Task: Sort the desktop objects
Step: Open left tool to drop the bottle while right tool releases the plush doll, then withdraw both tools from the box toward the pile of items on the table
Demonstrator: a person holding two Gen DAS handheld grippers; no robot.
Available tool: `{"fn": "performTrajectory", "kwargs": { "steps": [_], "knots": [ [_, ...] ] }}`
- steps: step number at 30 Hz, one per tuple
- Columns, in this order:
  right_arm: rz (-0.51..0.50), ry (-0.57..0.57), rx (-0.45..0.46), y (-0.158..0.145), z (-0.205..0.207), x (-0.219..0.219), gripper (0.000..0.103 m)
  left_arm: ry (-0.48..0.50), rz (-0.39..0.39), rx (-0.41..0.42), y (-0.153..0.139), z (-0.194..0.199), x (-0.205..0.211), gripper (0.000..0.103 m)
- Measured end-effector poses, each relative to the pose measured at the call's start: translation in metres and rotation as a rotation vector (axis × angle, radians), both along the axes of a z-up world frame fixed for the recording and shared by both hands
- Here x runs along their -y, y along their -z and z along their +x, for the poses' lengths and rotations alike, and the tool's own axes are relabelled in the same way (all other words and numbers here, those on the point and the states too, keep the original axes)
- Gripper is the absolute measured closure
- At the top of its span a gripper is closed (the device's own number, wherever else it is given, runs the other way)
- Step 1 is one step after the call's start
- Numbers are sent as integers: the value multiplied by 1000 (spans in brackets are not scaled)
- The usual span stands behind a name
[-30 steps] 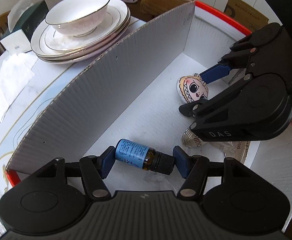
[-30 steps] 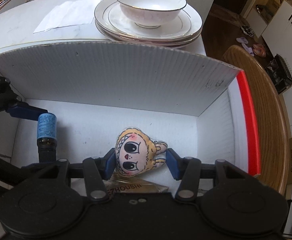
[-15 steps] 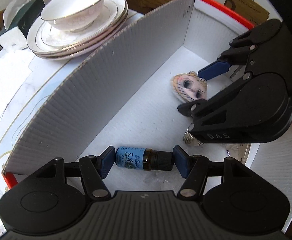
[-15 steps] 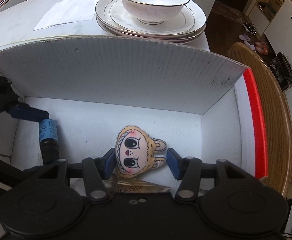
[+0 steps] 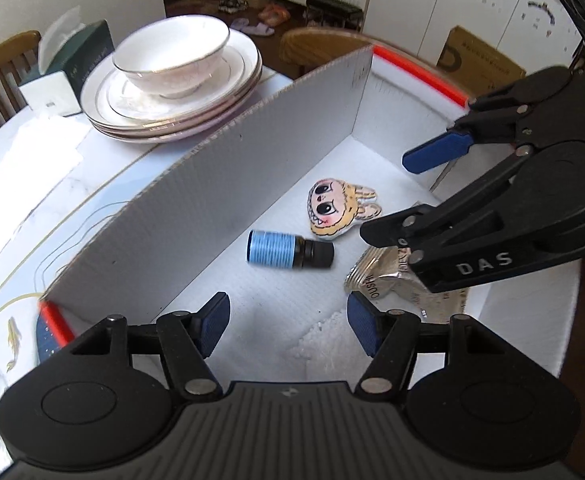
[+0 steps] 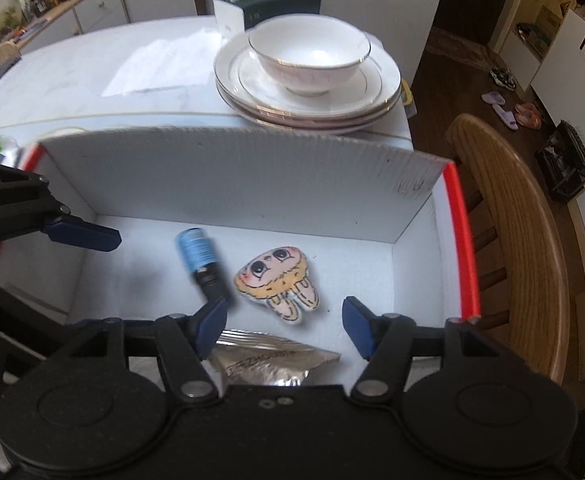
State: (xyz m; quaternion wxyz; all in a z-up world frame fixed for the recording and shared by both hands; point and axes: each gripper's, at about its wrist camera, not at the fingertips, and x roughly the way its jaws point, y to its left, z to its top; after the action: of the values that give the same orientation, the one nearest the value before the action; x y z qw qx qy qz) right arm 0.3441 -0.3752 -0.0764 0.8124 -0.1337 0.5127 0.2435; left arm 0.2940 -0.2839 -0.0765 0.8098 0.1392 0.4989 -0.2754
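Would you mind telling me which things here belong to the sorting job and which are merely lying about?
Part of the job:
- white box
- small bottle
- doll-face charm
- silver packet
- left gripper and right gripper, both open

Just lying about:
- bowl on stacked plates
- tissue box
- wooden chair

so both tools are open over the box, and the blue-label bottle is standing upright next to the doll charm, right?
Not upright: the bottle lies on its side on the box floor beside the doll charm, as the left wrist view shows. Both the left tool and right tool are open.
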Motion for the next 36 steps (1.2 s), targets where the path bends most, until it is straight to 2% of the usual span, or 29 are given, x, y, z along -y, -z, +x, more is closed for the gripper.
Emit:
{"fn": "performTrajectory", "kwargs": {
  "steps": [6,15,24,27,33,36],
  "knots": [
    [67,-10,45,-27,-24,7,38,-26,-100,73,-23,-17,-15,39],
    [160,9,108,-64,-63,16,37,-74,-198,176,-60,-53,-46,39],
    [228,4,184,-81,-108,3,33,-104,-229,266,-86,-90,-84,39],
    [250,-3,204,-83,-124,-8,29,-116,-236,291,-92,-102,-100,32],
    [286,-32,215,-88,-150,-38,26,-147,-238,312,-95,-120,-138,31],
    [283,-39,223,-90,-160,-55,25,-164,-242,314,-93,-127,-160,28]
  ]
}}
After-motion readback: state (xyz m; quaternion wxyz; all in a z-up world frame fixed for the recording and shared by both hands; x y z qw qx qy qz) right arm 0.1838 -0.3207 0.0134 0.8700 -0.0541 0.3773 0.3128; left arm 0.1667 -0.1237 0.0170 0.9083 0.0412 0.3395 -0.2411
